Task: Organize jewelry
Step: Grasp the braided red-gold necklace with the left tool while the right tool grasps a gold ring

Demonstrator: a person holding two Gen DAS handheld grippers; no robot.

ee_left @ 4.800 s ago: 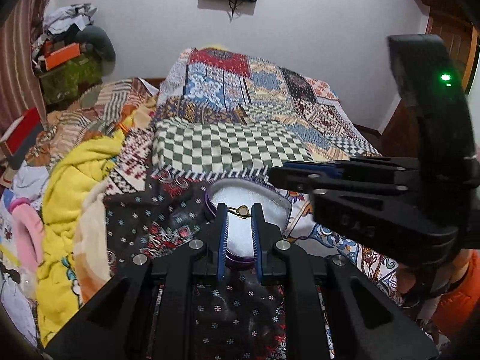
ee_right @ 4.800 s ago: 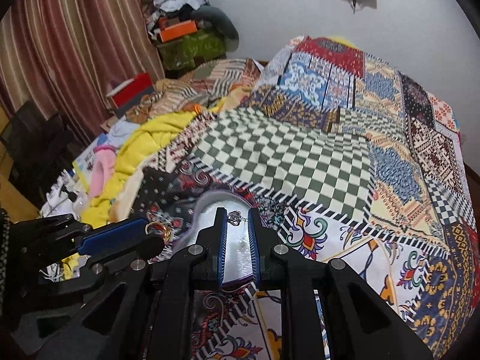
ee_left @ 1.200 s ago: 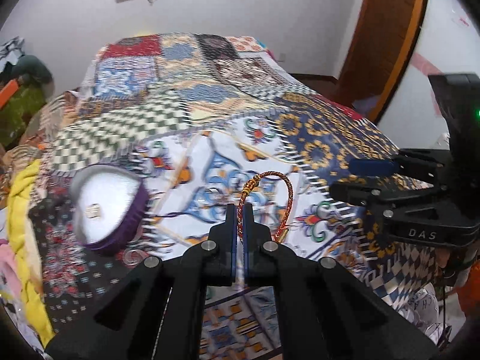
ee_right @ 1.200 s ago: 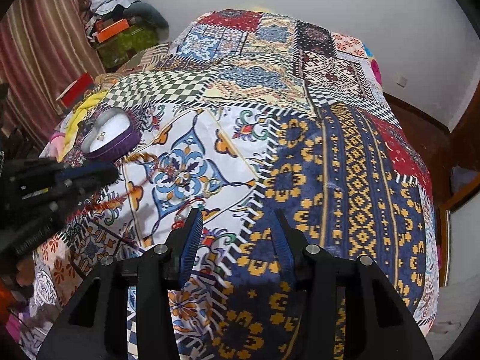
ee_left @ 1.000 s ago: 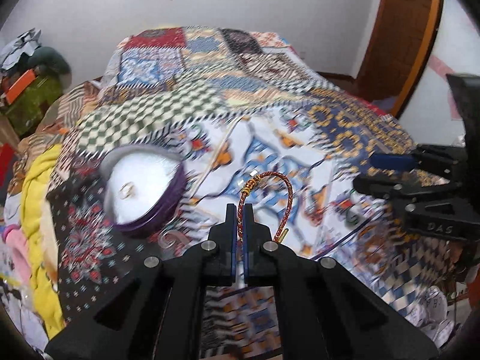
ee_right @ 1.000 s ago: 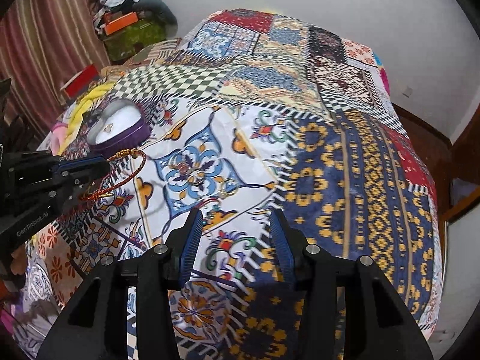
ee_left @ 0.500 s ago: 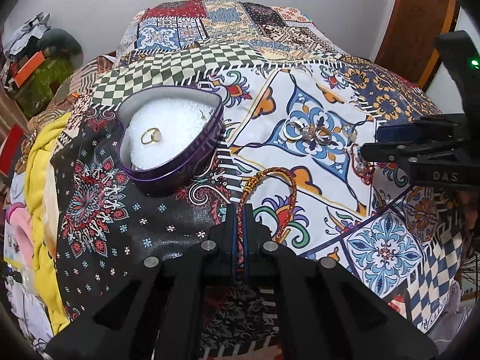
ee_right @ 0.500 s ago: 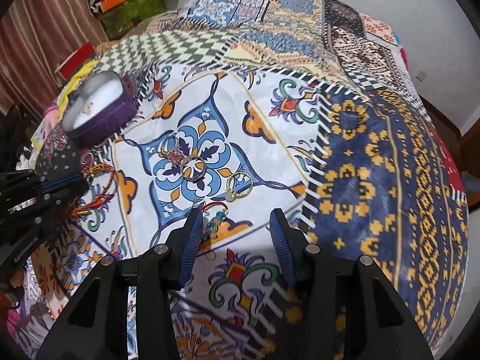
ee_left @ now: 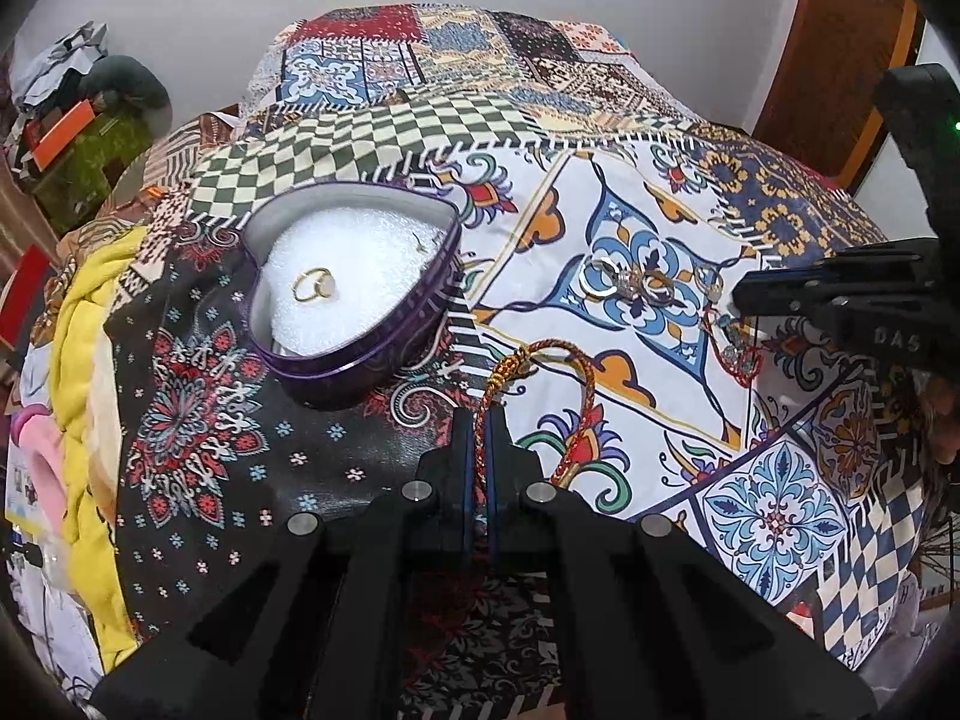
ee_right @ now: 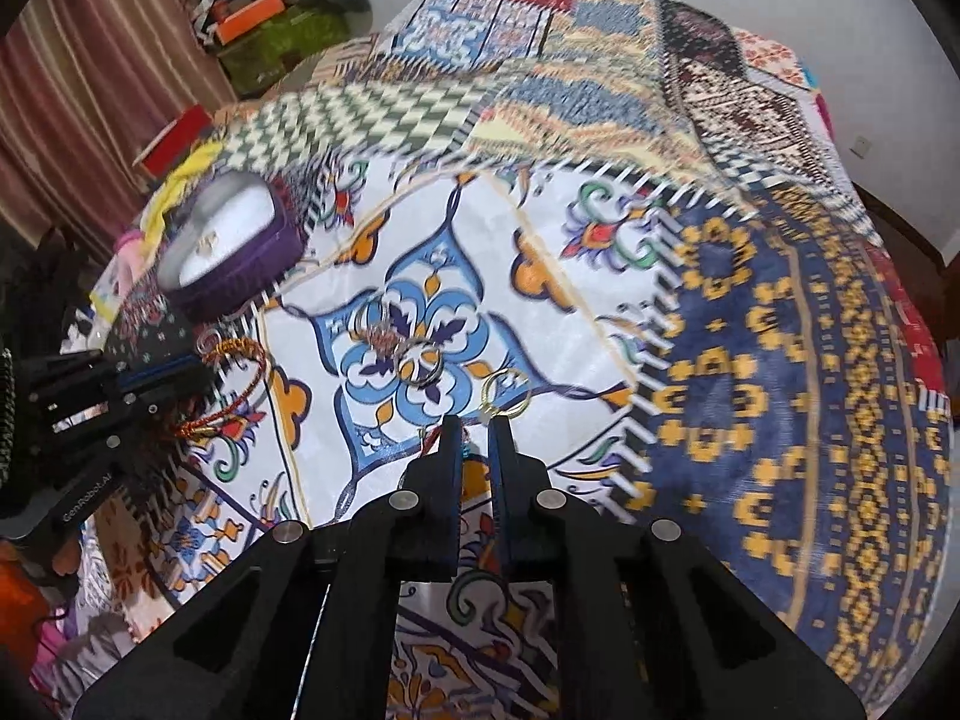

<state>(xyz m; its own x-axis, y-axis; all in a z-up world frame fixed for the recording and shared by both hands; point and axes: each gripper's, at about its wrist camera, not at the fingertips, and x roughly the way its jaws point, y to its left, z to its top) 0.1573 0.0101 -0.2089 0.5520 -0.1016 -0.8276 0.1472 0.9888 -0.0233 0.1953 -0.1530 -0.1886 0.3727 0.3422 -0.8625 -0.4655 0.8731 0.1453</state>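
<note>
My left gripper is shut on a red and gold braided cord bracelet, whose loop hangs just above the patterned bedspread. A purple heart-shaped tin lies open to its upper left, with a gold ring on the white padding. Several loose rings lie on the blue flower print. My right gripper has its fingers drawn close together over a red beaded bracelet, and a teal bead shows between the pads. In the right wrist view the left gripper, cord bracelet, tin and rings are on the left.
A gold ring lies just beyond the right fingertips. A yellow blanket is bunched along the bed's left side, with piled clothes and boxes behind it. A wooden door stands at the right.
The right gripper's fingers have gone from wide apart to nearly together and dropped to the beaded bracelet. The left gripper, still holding the cord bracelet, has moved slightly closer to the tin.
</note>
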